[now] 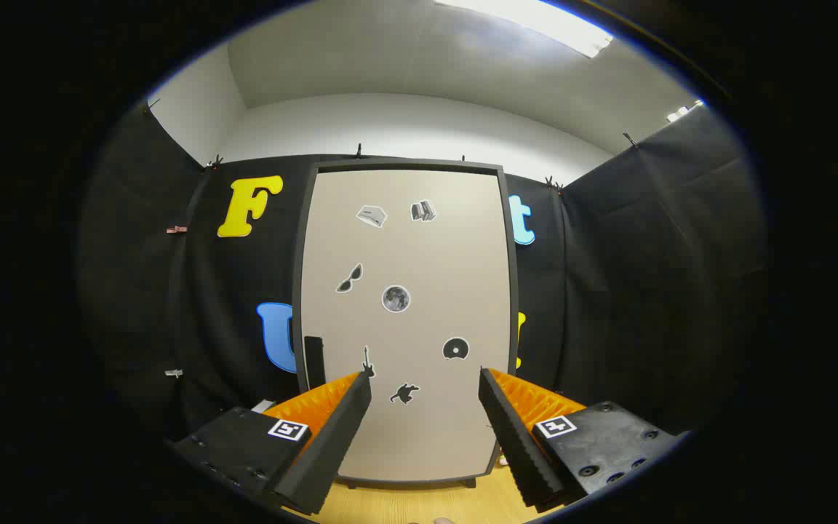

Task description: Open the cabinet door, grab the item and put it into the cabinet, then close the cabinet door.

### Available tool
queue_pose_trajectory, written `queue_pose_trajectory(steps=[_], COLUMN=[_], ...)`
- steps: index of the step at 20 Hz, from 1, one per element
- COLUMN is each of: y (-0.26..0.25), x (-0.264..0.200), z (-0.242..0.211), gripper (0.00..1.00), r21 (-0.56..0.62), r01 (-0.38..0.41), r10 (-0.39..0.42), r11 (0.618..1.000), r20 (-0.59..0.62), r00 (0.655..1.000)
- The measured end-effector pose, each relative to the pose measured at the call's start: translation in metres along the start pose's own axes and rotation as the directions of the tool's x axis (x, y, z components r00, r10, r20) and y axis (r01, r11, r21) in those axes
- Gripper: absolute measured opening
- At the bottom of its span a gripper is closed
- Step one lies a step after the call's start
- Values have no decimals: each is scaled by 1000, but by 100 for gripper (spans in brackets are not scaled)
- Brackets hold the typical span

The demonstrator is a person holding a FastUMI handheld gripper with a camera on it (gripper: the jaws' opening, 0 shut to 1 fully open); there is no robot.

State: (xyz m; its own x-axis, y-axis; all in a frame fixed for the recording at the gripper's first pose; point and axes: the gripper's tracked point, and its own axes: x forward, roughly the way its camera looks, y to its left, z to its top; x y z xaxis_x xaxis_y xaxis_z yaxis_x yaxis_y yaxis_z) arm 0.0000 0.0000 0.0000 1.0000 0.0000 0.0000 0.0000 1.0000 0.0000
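A tall cabinet with a flat, matte beige door (404,320) set in a dark grey frame is seen standing upright straight ahead, its door closed flush. The door face is smooth and is dotted with small cut-out stickers: a round grey moon-like disc (396,299), a dark pair of sunglasses (350,279), a black disc (455,348), a small guitar shape (366,362) and a black animal silhouette (404,394), with two pale grey stickers near the top. A slim, black, rectangular handle (314,362) is fixed upright at the door's left edge, just beyond the left finger's tip. The cabinet rests on short dark feet on a light wooden tabletop (419,502) with a fine grain.

The gripper (425,382) is held spread wide, nothing being pinched; its two fingers are wedge-shaped with ribbed, saw-toothed inner pads (510,426), and each blocky base carries a small square printed marker. The lower part of the door is framed between the fingers, apart from them. The item to be stored cannot be made out.

Black cloth walls (630,276), softly creased and clipped along their top, are hung behind and beside the cabinet. A plain white wall and ceiling with a bright strip light (535,22) are seen above.
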Motion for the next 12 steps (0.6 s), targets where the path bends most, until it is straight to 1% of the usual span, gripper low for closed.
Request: queue_pose_trajectory(steps=[12], y=[22], x=[12], z=[-14], gripper=[97], r21=[8], r01=[-56], r10=[56], r11=[998], r20=[-33], r00=[998])
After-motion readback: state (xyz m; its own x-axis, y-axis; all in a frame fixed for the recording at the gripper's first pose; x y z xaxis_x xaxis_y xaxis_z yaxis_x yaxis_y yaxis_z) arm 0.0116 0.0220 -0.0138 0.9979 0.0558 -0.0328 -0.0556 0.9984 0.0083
